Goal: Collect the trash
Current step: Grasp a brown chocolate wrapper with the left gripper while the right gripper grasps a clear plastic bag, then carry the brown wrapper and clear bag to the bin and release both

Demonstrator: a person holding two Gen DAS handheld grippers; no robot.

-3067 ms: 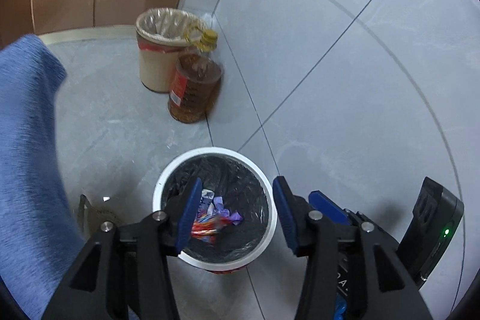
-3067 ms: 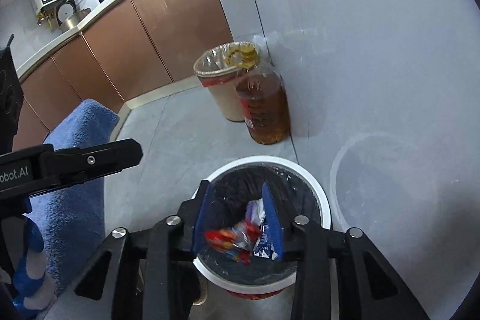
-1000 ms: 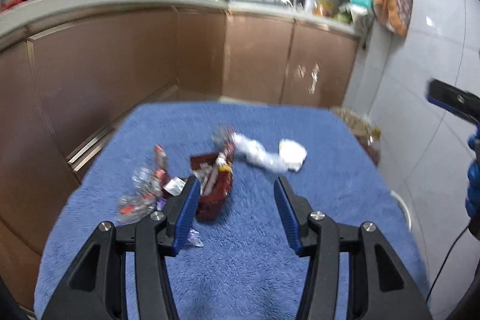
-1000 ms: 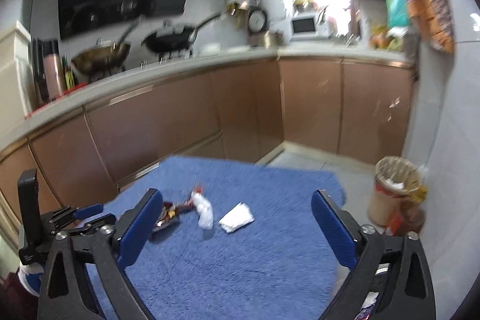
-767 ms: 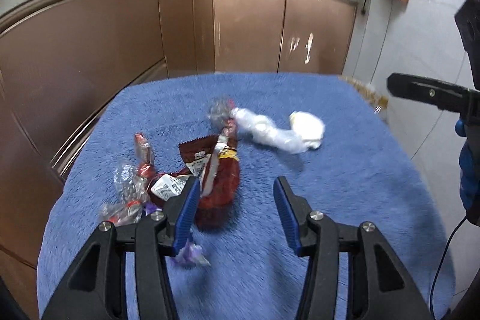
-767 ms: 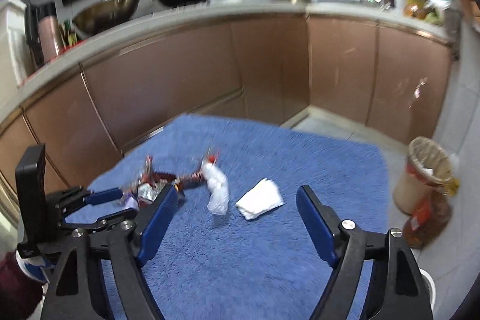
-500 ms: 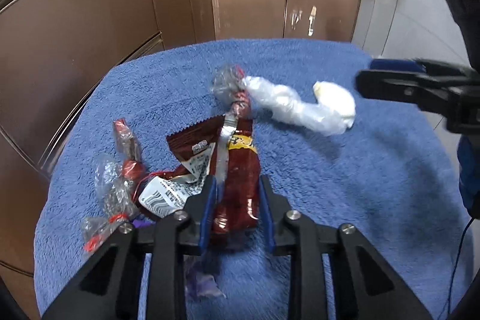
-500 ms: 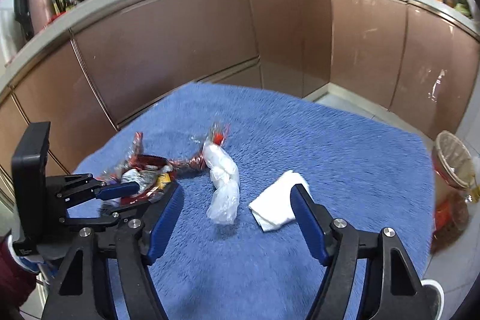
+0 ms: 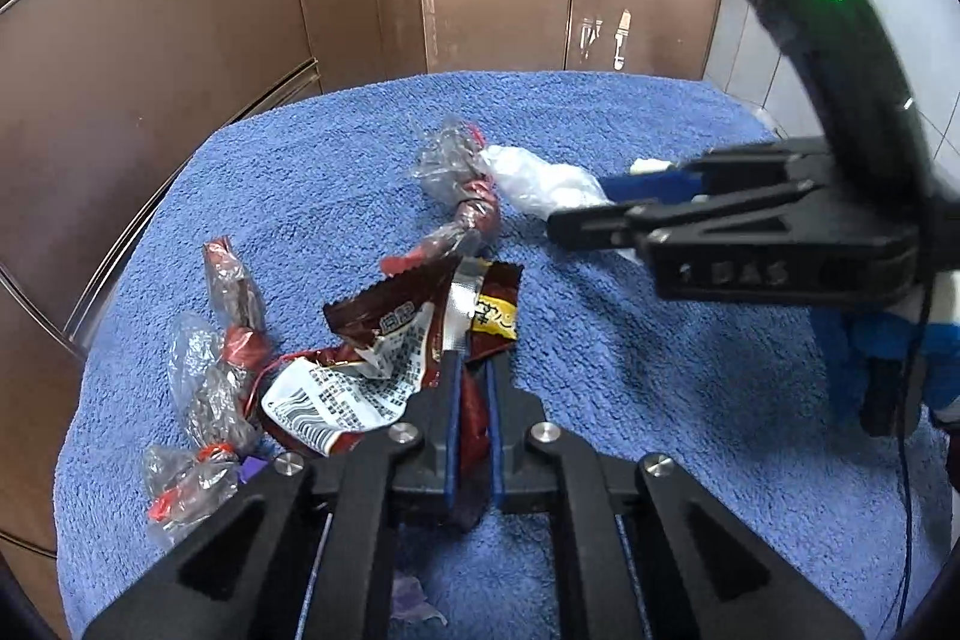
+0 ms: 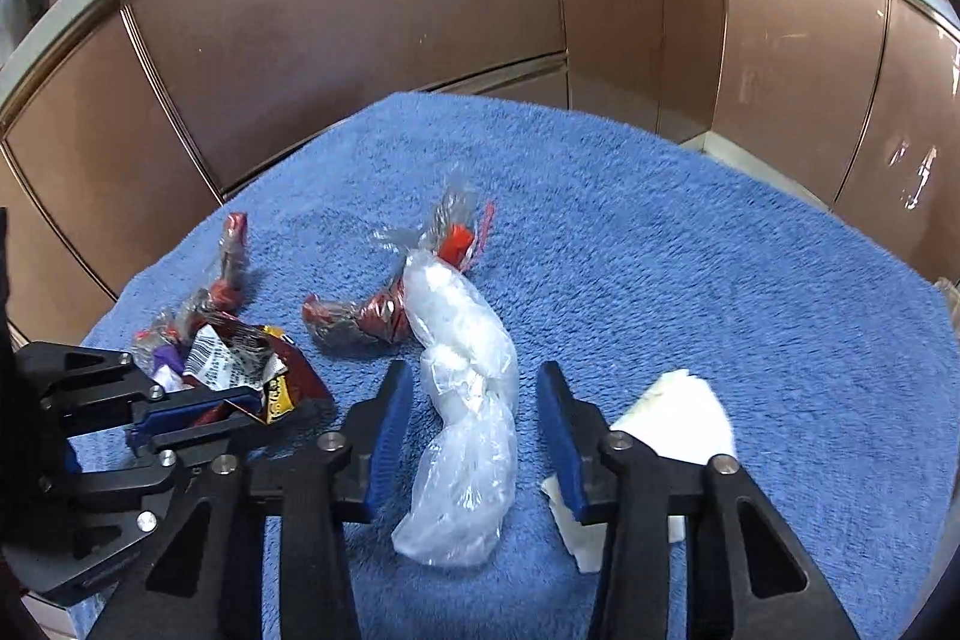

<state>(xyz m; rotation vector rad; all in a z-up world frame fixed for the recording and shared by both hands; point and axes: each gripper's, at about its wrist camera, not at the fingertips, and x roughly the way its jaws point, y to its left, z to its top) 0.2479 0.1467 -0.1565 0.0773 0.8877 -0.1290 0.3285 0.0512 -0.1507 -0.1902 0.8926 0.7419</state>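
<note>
Trash lies on a blue towel (image 9: pixel 630 388). My left gripper (image 9: pixel 471 376) is shut on the near end of a dark red snack wrapper (image 9: pixel 408 334), which also shows in the right wrist view (image 10: pixel 240 358). My right gripper (image 10: pixel 474 394) straddles a crumpled clear plastic bag (image 10: pixel 465 436). Its jaws are closing, and the pads stand apart from the bag on both sides. In the left wrist view the right gripper (image 9: pixel 600 214) reaches in from the right over the bag (image 9: pixel 534 184). A white tissue (image 10: pixel 672 418) lies just right of the right finger.
Twisted clear-and-red candy wrappers (image 9: pixel 210 382) lie left of the snack wrapper, and another (image 10: pixel 384 316) touches the bag's far end. A purple scrap (image 9: pixel 414 598) sits near the front edge. Brown cabinet doors (image 10: pixel 360 10) curve behind the towel.
Both grippers came down close to the towel. The left jaws shut on the snack wrapper. The right jaws narrowed around the plastic bag.
</note>
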